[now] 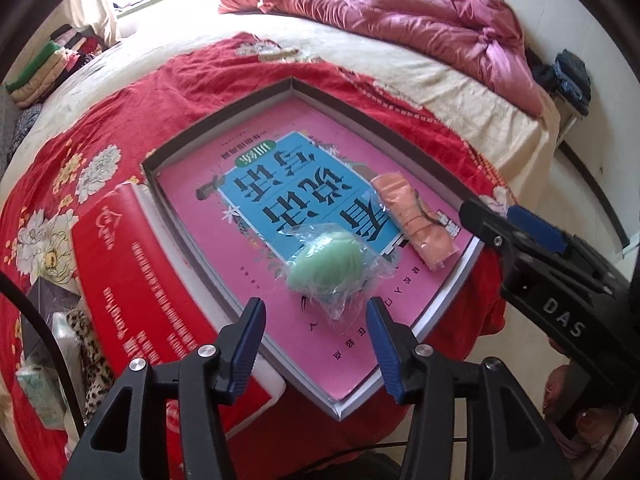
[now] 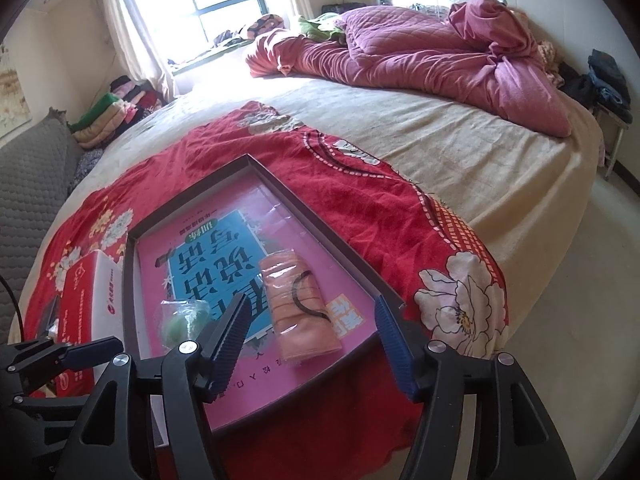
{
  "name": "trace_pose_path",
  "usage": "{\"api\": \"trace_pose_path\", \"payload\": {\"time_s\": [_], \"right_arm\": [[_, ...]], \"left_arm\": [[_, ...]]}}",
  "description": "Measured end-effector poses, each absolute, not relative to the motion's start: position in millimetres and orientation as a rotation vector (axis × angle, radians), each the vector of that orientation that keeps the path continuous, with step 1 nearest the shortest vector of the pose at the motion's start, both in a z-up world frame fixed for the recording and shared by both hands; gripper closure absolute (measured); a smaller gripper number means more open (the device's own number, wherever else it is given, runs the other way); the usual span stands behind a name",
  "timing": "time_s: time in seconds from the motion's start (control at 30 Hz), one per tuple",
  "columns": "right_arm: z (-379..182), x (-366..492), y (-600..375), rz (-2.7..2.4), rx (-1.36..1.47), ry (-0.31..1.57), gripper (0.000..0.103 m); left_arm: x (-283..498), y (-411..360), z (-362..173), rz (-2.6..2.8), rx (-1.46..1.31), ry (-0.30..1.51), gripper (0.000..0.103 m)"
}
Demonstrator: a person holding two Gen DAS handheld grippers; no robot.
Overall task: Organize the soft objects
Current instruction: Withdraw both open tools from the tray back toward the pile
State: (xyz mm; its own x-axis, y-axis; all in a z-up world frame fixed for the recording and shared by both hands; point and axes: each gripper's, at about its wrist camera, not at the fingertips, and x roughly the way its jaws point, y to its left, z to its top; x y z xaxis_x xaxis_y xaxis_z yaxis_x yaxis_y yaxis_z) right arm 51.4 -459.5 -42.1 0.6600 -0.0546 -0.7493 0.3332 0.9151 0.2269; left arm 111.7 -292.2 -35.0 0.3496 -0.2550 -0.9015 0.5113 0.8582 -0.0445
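A shallow dark-rimmed box (image 1: 224, 120) lies on the bed, lined with a pink and blue printed sheet. In it sit a green egg-shaped soft thing in a clear bag (image 1: 328, 268) and an orange soft roll in plastic (image 1: 416, 224). My left gripper (image 1: 316, 320) is open just short of the green bag, whose loose plastic end lies between the fingertips without being pressed. My right gripper (image 2: 312, 324) is open above the orange roll (image 2: 304, 308), with nothing held. The green bag (image 2: 180, 324) lies to its left. In the left wrist view the right gripper (image 1: 500, 216) shows at the right.
A red and white carton (image 1: 132, 280) lies against the box's left side, with a leopard-print item (image 1: 92, 352) and tissue packs beyond. A red floral blanket (image 2: 400, 220) lies under the box. A pink quilt (image 2: 420, 52) is heaped at the far end. Floor (image 2: 580, 320) is on the right.
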Motion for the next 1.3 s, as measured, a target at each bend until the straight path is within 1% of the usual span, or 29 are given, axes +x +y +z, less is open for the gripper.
{"api": "trace_pose_path", "payload": {"time_s": [0.13,0.37,0.5,1.1,1.3], "right_arm": [[-37,48,-455,-0.232,0.347,0.825,0.032],[-26,42,-445,-0.252,0.333,0.808,0.03],[-18,36,-441,-0.255,0.332,0.787,0.027],[29,15,-403,-0.251,0.263,0.713,0.027],[49,7,-385,-0.204,0.262,0.666,0.027]], "left_arm": [[103,-280,-20,-0.501,0.222,1.064,0.047],[89,-265,-6,-0.488,0.204,1.028,0.046],[85,-251,-2,-0.47,0.176,1.022,0.045],[68,-189,20,-0.415,0.067,0.998,0.044],[58,-173,33,-0.4,0.054,0.957,0.044]]}}
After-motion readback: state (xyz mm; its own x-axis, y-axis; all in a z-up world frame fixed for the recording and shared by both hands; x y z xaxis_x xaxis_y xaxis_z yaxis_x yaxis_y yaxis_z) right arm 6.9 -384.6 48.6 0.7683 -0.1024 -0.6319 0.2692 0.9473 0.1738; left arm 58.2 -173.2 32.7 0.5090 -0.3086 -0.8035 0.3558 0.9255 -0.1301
